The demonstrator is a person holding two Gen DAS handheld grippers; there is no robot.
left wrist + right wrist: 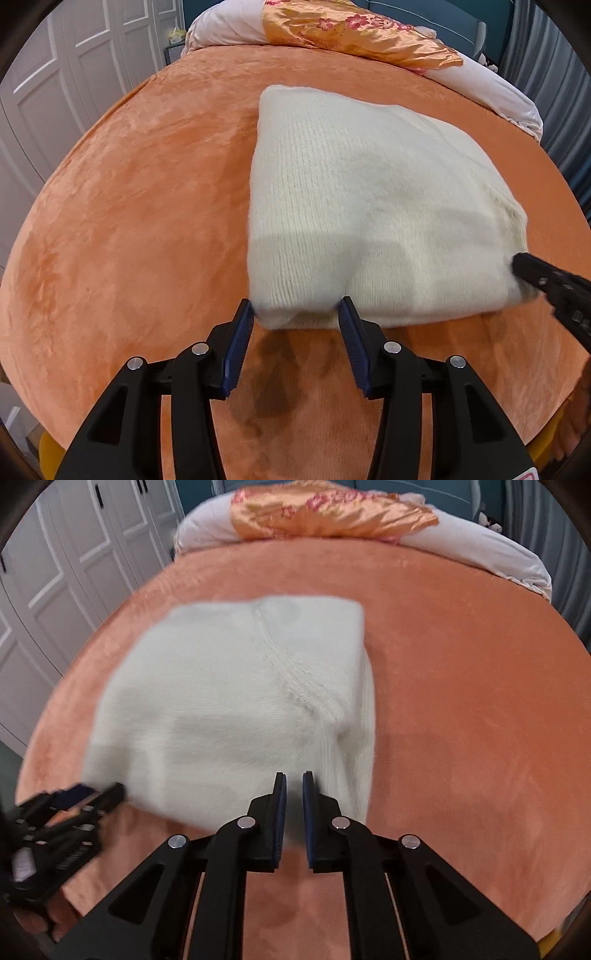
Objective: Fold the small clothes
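Observation:
A cream knitted sweater (pixel 362 206) lies folded into a thick rectangle on the orange bed cover (pixel 140 206). My left gripper (pixel 297 308) is open, its blue-padded fingers at the sweater's near left corner, one on each side of it. My right gripper (pixel 294 781) has its jaws narrowly apart at the sweater's near right edge (pixel 236 701), with a little fabric between the tips; a firm grip does not show. Each gripper shows in the other's view, the right one at the right edge (pixel 554 284) and the left one at the lower left (pixel 70 805).
A white duvet (pixel 495 88) with an orange floral satin cover (pixel 354 29) is heaped at the far end of the bed. White wardrobe doors (pixel 66 74) stand to the left. Grey curtains (pixel 565 122) hang at the right.

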